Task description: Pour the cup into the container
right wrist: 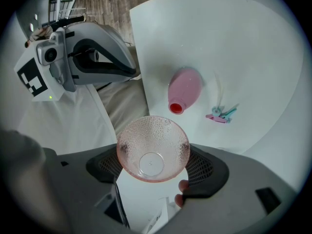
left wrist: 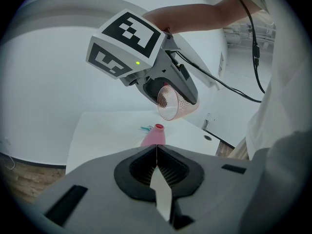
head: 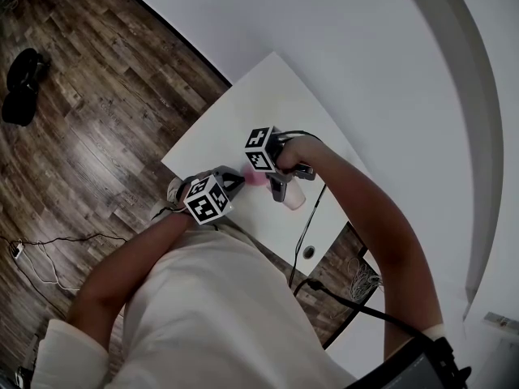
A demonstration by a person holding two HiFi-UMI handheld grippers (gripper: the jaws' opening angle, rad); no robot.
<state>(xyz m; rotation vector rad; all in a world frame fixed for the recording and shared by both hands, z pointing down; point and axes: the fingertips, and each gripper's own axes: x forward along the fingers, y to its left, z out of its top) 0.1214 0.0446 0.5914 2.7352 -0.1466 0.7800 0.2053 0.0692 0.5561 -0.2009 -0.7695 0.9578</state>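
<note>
A clear pink dimpled cup (right wrist: 152, 147) sits between my right gripper's (right wrist: 153, 165) pads, which are shut on it. It is tipped over, looks empty, and hangs above the table near the bottle. The cup (left wrist: 173, 104) also shows under the right gripper's marker cube (left wrist: 127, 43). A pink bottle (right wrist: 184, 89) with a red open mouth stands on the white table (head: 243, 112), just beyond the cup. My left gripper (left wrist: 156, 150) is shut with nothing between its jaws. The bottle (left wrist: 154, 136) stands a little beyond its tip, apart from it.
Small teal and pink clips (right wrist: 222, 113) lie on the table beside the bottle. A cable hole (head: 308, 252) and a black cable are at the table's near right edge. Wooden floor (head: 81, 136) lies to the left, with a white wall behind.
</note>
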